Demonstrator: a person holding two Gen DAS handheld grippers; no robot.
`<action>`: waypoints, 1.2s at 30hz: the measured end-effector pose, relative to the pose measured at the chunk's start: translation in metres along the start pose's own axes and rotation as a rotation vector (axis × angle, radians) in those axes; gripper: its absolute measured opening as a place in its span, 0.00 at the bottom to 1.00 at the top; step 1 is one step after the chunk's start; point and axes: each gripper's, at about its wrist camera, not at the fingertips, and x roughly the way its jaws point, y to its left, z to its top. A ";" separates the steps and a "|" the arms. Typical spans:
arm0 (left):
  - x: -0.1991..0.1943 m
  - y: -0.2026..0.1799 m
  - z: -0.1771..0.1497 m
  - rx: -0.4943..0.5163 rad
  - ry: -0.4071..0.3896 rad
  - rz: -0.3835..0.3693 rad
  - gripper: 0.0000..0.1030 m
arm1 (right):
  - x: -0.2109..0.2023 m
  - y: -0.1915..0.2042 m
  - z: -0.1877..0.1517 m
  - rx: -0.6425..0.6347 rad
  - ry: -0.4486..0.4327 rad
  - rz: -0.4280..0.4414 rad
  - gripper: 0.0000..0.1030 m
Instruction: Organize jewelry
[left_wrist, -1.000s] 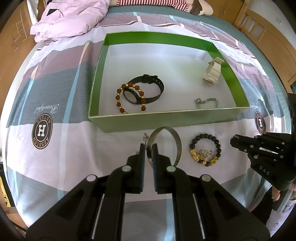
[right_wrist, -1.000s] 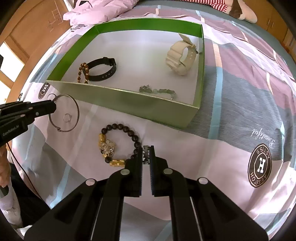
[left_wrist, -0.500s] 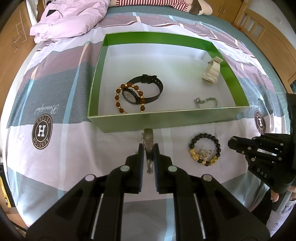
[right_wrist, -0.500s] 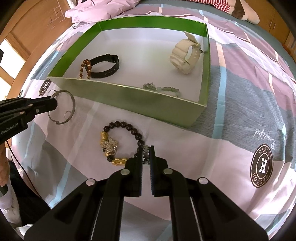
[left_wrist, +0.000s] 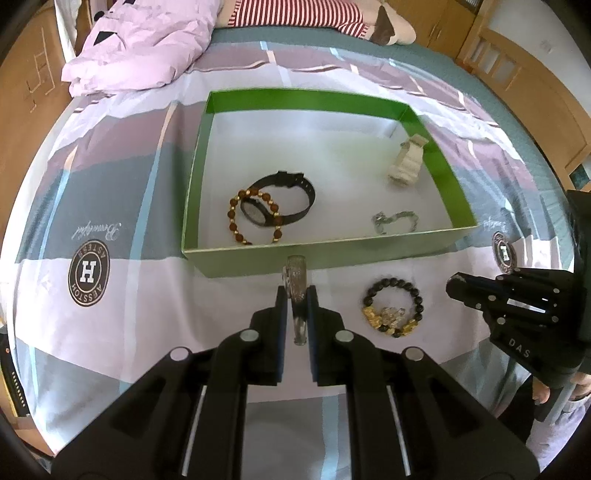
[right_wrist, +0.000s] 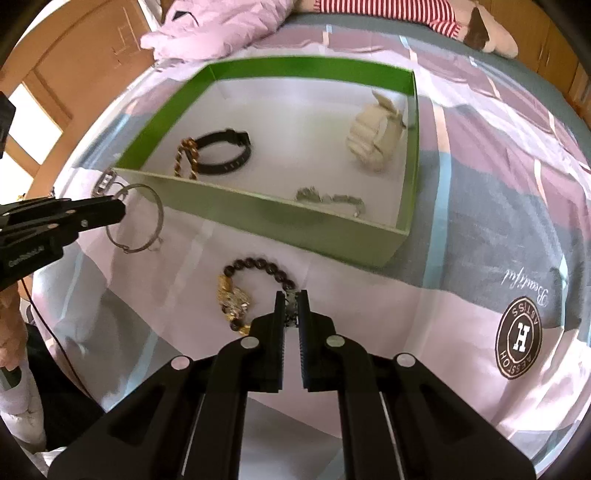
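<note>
Left gripper (left_wrist: 295, 299) pinches the bangle (left_wrist: 296, 280) upright, edge-on toward the box (left_wrist: 325, 254); right gripper (right_wrist: 291, 306) looks clamped on the bracelet (right_wrist: 258, 291).

— What lettering can you read from there?
— I read a big "H" in a round badge (left_wrist: 89, 272) on the bedsheet (left_wrist: 122, 325), and "DAS" on the right gripper (left_wrist: 452, 287).

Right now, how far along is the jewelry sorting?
Four pieces already lie in the green box: black watch, brown bead bracelet, cream watch, silver chain. The left gripper holds the silver bangle; the right gripper pinches the black bead bracelet. Both remain outside.
</note>
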 end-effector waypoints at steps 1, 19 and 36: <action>-0.005 -0.001 0.001 0.002 -0.010 -0.007 0.09 | -0.004 0.002 0.001 -0.004 -0.009 0.005 0.07; -0.054 -0.013 0.057 0.038 -0.180 -0.029 0.09 | -0.051 0.008 0.042 -0.002 -0.337 0.102 0.07; -0.020 0.014 0.072 -0.033 -0.129 -0.074 0.09 | -0.057 0.041 0.023 -0.255 -0.562 0.018 0.06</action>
